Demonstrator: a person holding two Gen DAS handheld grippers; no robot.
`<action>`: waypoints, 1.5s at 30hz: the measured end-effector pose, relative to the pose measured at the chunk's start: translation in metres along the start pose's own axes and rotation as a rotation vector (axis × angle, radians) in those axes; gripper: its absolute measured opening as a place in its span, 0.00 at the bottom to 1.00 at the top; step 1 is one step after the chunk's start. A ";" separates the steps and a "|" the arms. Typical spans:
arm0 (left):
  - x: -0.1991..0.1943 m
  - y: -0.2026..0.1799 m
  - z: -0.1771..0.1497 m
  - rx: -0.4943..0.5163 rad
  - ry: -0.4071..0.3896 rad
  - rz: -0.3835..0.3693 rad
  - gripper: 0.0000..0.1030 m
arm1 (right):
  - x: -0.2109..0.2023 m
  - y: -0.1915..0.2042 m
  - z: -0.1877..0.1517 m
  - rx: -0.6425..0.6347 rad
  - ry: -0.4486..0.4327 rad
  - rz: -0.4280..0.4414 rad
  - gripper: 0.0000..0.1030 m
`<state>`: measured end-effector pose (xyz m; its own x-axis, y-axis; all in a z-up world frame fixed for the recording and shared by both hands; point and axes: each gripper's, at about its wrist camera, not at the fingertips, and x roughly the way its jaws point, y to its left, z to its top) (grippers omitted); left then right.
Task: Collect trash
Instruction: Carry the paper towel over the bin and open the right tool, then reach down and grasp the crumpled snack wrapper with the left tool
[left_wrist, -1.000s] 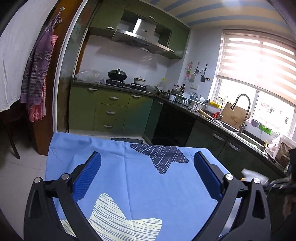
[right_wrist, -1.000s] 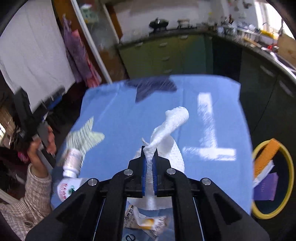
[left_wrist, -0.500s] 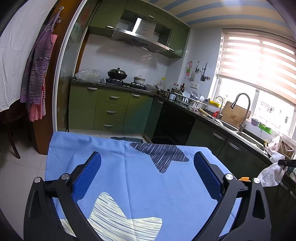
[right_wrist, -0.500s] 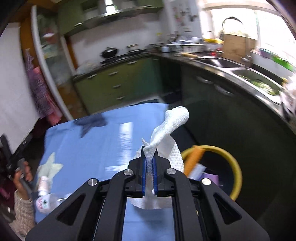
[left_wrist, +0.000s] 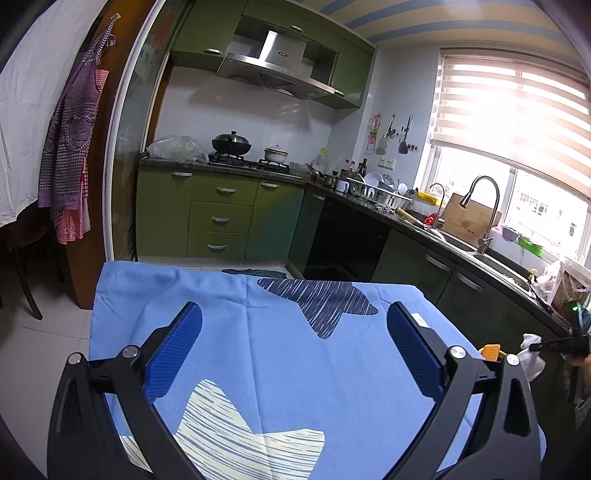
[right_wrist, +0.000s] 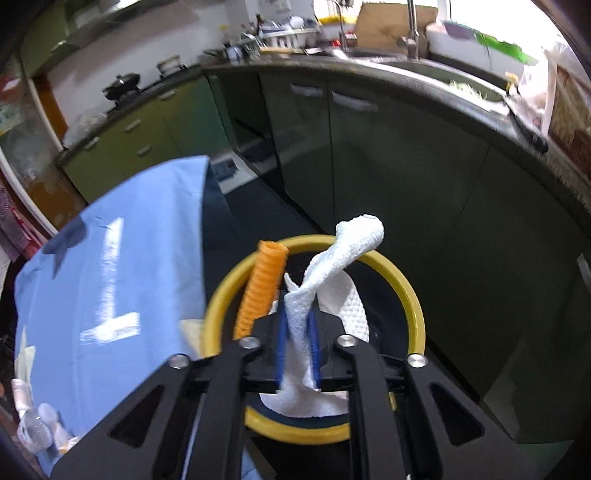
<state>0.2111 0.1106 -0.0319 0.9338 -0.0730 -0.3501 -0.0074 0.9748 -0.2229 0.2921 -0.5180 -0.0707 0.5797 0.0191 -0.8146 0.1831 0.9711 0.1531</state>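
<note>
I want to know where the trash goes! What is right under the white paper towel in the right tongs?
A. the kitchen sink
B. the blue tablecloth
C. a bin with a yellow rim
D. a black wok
C: in the right wrist view the paper towel hangs between the opening right tongs, directly over the yellow-rimmed bin beside the table.
</note>
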 end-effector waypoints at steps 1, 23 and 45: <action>0.000 0.000 0.000 0.001 0.000 -0.001 0.93 | 0.003 -0.006 0.000 0.019 -0.005 -0.016 0.34; -0.044 -0.154 -0.005 0.331 0.212 -0.290 0.93 | -0.123 0.007 -0.099 0.032 -0.191 0.287 0.62; 0.020 -0.304 -0.145 1.150 0.900 -0.585 0.68 | -0.122 -0.033 -0.154 0.100 -0.160 0.503 0.66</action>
<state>0.1805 -0.2176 -0.1031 0.1959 -0.1708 -0.9656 0.9215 0.3688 0.1217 0.0929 -0.5156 -0.0622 0.7280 0.4324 -0.5321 -0.0786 0.8236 0.5617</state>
